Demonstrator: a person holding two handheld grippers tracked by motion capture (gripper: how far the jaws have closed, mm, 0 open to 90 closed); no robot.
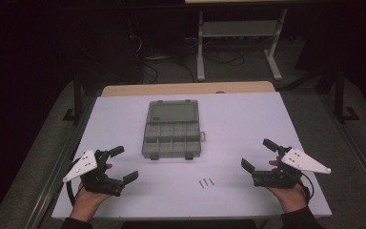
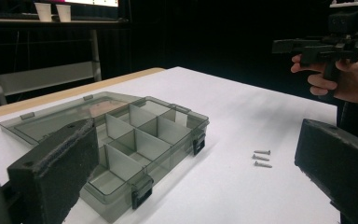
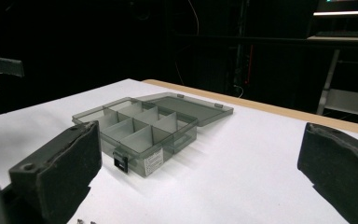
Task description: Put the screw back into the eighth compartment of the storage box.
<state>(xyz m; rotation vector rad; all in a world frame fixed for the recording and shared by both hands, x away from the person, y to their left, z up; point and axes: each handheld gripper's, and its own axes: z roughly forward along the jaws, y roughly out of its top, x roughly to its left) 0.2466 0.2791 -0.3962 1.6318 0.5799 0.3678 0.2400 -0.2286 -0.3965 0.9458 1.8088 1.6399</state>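
jaws of the left gripper (image 1: pixel 127 164) and the right gripper (image 1: pixel 256 154) spread wide, holding nothing. three screws (image 1: pixel 206 182) lie loose on the white table (image 1: pixel 248 119), between the grippers, just in front of the organizer box (image 1: pixel 172 138), whose lid is folded back flat.

Overhead light falls brightly on the white counter (image 1: pixel 248 124) while the room behind it sinks into near black. My high view is soft and slightly grainy. In my gripper views the near jaws loom blurred and dark (too close for focus), and the smoky organizer box (image 2: pixel 135 140) casts a faint shadow toward me, its clear walls catching a mild sheen.
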